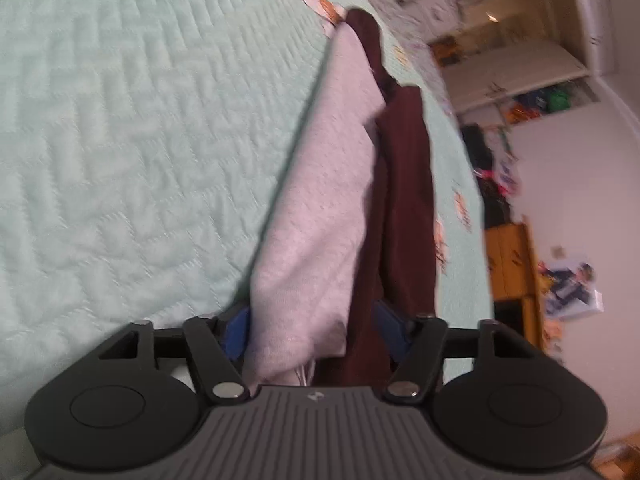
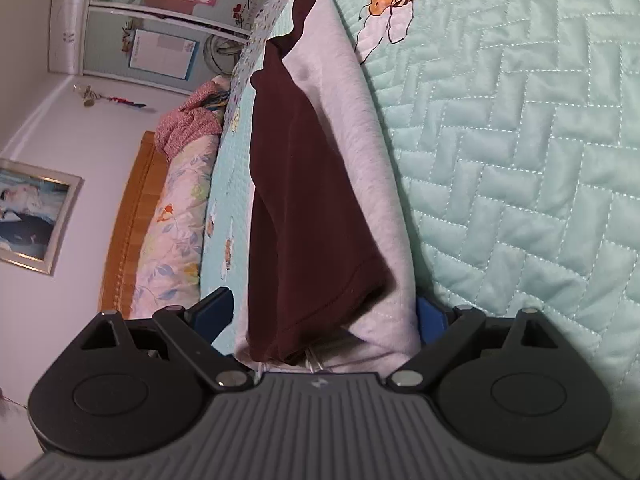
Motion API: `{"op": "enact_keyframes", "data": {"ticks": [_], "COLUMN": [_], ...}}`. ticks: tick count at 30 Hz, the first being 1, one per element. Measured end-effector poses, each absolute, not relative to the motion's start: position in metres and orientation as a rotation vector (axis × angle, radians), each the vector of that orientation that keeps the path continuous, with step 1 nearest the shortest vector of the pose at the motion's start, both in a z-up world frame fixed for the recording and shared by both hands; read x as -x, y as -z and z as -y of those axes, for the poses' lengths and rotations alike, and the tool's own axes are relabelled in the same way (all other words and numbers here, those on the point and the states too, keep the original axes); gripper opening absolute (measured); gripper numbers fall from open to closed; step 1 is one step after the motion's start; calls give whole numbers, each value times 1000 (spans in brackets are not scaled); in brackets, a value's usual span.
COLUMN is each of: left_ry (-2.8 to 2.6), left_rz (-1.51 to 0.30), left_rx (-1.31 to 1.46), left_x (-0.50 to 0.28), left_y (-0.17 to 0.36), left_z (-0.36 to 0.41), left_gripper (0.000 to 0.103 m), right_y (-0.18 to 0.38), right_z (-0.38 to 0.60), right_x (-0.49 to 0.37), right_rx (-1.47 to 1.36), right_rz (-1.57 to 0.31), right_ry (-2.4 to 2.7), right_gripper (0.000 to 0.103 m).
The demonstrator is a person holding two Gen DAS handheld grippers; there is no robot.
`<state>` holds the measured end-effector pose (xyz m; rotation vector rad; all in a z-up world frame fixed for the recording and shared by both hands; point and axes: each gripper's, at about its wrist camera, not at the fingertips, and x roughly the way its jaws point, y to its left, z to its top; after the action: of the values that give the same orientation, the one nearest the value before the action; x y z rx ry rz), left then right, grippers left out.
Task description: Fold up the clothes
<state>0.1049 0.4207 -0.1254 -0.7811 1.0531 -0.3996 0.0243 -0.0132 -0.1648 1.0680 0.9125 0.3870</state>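
Garment, grey-and-maroon fleece (image 1: 320,208), bunched lengthwise on mint quilted bedspread (image 1: 120,140).
Near end lies between both claws: left gripper (image 1: 316,330) pinching it; right gripper (image 2: 326,316) spread wide, grip unclear.

From where I stand, the cloth bunched into the left gripper (image 1: 316,332) covers most of its blue pads (image 1: 237,336), so I cannot tell whether they press on it, and the same holds for the right gripper (image 2: 326,320). The left wrist view is smeared with motion, leaving the shelves (image 1: 516,76) and their contents an unreadable blur. The framed picture (image 2: 30,216) is cut off by the right view's edge.
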Motion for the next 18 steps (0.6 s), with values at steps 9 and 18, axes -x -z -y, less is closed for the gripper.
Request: {"op": "enact_keyframes", "data": {"ticks": [9, 18], "left_ry": [505, 444], "left_rz": [-944, -1083], "left_rx": [737, 820], "left_x": [-118, -87], "left_y": [92, 143], "left_z": [-399, -415], "left_gripper": [60, 14], "right_y": [165, 166], "right_z": [10, 9], "right_x": [-25, -26], "right_rx": [-1067, -1057], "right_rz": [-906, -906], "right_ry": [-358, -350], "right_gripper": [93, 93]}}
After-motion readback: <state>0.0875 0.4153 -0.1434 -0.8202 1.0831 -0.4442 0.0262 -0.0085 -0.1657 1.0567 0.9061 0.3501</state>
